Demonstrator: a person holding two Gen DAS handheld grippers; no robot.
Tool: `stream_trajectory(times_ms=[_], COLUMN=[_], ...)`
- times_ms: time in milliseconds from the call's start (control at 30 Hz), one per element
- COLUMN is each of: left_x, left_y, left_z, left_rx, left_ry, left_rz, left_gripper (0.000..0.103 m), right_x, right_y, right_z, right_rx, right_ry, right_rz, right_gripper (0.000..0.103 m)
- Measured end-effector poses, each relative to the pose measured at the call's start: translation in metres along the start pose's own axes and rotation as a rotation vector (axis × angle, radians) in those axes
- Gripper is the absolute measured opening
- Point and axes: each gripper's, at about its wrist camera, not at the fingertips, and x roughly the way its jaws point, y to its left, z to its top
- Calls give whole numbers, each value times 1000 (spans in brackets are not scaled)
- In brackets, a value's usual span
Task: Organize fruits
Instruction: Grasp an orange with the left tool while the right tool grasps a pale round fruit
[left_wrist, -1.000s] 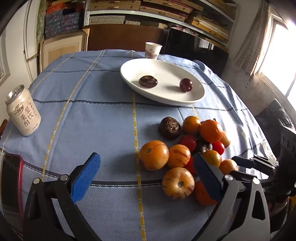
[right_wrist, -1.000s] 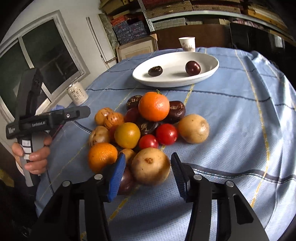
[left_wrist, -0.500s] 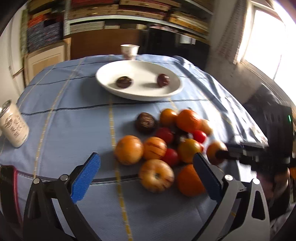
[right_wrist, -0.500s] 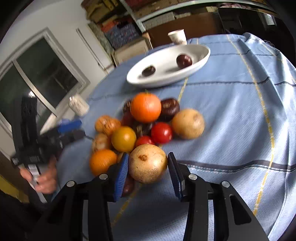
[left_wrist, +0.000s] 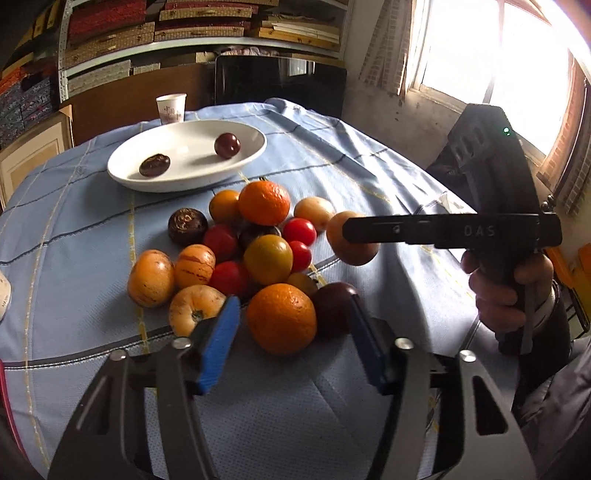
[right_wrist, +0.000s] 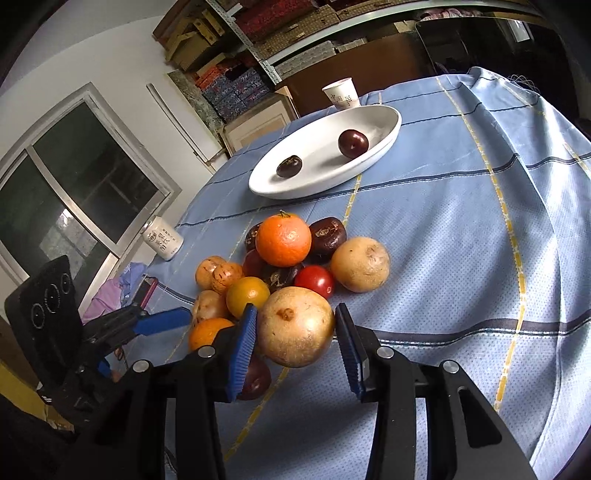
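Lifted now, the tan fruit (right_wrist: 295, 326) sits clamped in the right tool (right_wrist: 295, 341); left tool (left_wrist: 291, 347) gapes around an orange (left_wrist: 281, 318).

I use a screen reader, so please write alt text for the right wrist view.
The right gripper holds a tan round fruit between its blue fingers, at the near edge of a fruit pile on a blue tablecloth. Behind, a white dish holds two dark fruits.

The right hand-held gripper (right_wrist: 295, 341) clasps a tan fruit (right_wrist: 295, 326) (2 dark ones sit on the white plate (right_wrist: 384, 134)).
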Motion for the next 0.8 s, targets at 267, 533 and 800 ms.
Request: stream_trajectory(times_ms=[267,533,800], left_x=[11,19,25], left_y=[3,3,-4], left_z=[0,1,4], left_rx=[11,39,78], left_ry=[46,71,90], left_rz=[12,50,100], left_gripper=[47,47,46], right_x=[-3,-4,-3], right_y=[0,-1,0], right_z=[-2,-3,-4], right_rx=[2,5,3], right_ry=[-4,-5,-2], right_rz=[-9,-12,-11], right_gripper=[44,44,44])
